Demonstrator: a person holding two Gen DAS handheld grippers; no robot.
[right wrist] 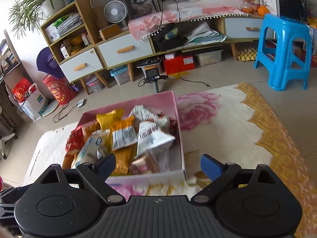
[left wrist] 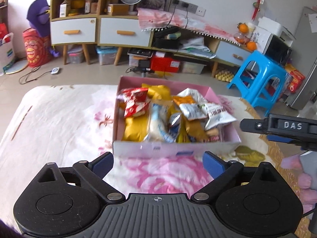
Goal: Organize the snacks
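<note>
A pink cardboard box sits on a floral blanket and is full of snack packets: a red packet, yellow ones, white ones and an orange one. My left gripper hangs just in front of the box's near wall, jaws wide apart and empty. My right gripper is over the box's near right corner, also open with nothing gripped. The right gripper's side shows at the right edge of the left wrist view.
The blanket covers a low surface with a gold-patterned border at the right. Beyond it is tiled floor with cables, a blue plastic stool, a low cabinet with drawers, storage boxes and bags.
</note>
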